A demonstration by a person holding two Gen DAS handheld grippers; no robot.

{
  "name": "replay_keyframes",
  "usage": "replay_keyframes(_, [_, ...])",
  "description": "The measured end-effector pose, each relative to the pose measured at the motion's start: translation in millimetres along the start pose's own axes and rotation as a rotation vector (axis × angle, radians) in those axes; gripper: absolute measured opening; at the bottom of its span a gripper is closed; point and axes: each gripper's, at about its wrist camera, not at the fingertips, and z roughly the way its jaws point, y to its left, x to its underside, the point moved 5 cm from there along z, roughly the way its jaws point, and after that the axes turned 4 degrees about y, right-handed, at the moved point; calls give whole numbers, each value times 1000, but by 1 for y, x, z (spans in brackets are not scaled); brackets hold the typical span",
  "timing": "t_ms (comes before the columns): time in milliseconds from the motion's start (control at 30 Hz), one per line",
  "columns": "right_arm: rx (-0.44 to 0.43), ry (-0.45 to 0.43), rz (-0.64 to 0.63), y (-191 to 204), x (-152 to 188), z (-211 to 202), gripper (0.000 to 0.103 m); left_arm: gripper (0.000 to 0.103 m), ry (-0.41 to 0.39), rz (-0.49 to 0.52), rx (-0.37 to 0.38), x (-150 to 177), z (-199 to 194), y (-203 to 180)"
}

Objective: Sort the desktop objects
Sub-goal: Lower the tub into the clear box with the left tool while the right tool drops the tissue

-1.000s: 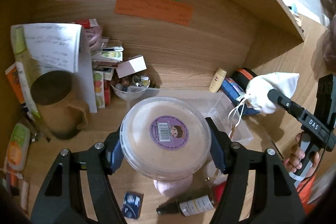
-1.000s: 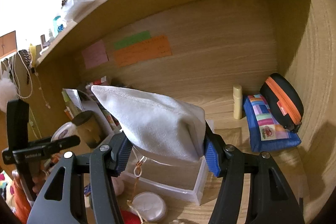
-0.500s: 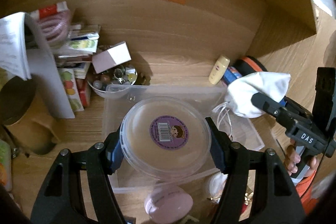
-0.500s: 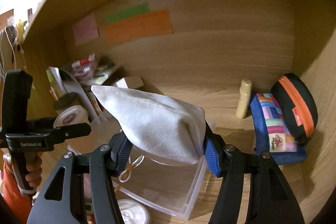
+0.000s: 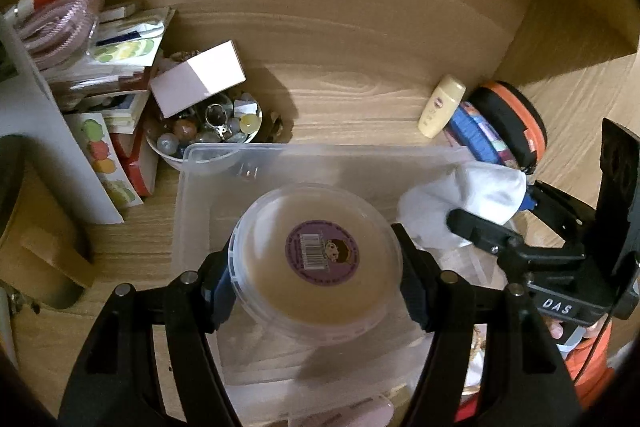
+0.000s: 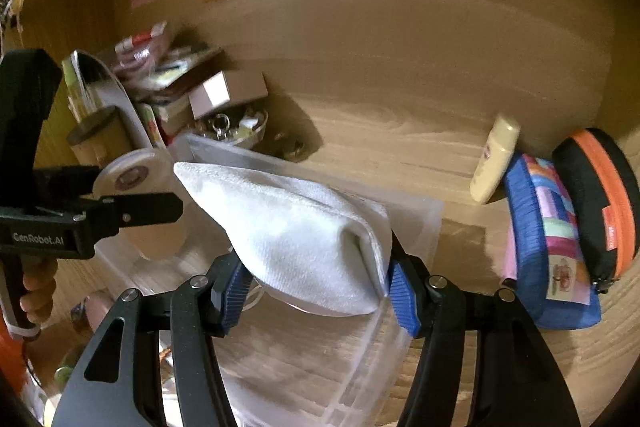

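While the left gripper point(image 5: 316, 267) stays clamped across a round tub point(image 5: 316, 259) with a purple label, its own camera shows that tub now hanging directly over the clear plastic bin point(image 5: 192, 211) below the fingers; a second ago the bin lay farther ahead, mostly past the tub's far edge. Ahead and to the left of the tool sit a bowl of beads point(image 5: 208, 135) and a small white box point(image 5: 196, 81). To its right, the right gripper point(image 5: 486, 217) has brought a white cloth pouch point(image 5: 464, 203) in over the bin's right side.

From the right wrist camera, the right gripper point(image 6: 316, 287) is closed on the white cloth pouch point(image 6: 296, 239), which bulges forward beyond the fingers, above the clear plastic bin point(image 6: 416, 227). A cream tube point(image 6: 494, 159), a blue patchwork pouch point(image 6: 548, 239) and a black case with an orange zip point(image 6: 596, 195) lie off to the right. The left gripper point(image 6: 160, 203) with the round tub point(image 6: 132, 175) sits to the left, closer than before.

Both loads look ready to be lowered and let go into the bin.
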Motion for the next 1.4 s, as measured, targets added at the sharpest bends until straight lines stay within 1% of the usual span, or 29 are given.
replay_keyframes(300, [8,54,-58,7,4,16,57,68,62,21,-43,-4,28,5])
replay_keyframes(433, [33,42,-82,9,5,15,57,68,91,43,-98,-4,37,4])
replay_keyframes(533, [67,37,-117,14,7,14,57,68,107,68,-122,-2,41,1])
replay_keyframes(633, [81,29,-131,14,7,13,59,68,113,94,-150,0,45,-1])
replay_keyframes(733, [88,18,-130,13,8,11,59,68,116,109,-173,2,46,-2])
replay_keyframes(800, [91,12,-130,13,8,9,59,68,113,106,-174,2,46,-3])
replay_keyframes(900, [82,1,-129,12,7,7,60,68,106,81,-152,0,45,0])
replay_keyframes(967, [83,-6,-130,12,6,6,61,68,102,73,-156,-1,44,2])
replay_keyframes(1067, [82,-13,-128,11,6,3,64,68,108,68,-153,0,44,4])
replay_keyframes(1167, [99,-24,-133,10,5,1,70,68,106,73,-156,2,41,2])
replay_keyframes(1233, [135,-41,-143,8,5,-3,80,71,94,82,-164,1,38,0])
replay_keyframes(1267, [145,-54,-147,7,4,-6,81,73,90,84,-163,1,36,0])
replay_keyframes(1367, [141,-76,-137,3,3,-14,83,75,66,92,-155,0,24,-2])
replay_keyframes(1400, [140,-80,-133,1,3,-15,83,79,59,95,-152,0,20,-4])
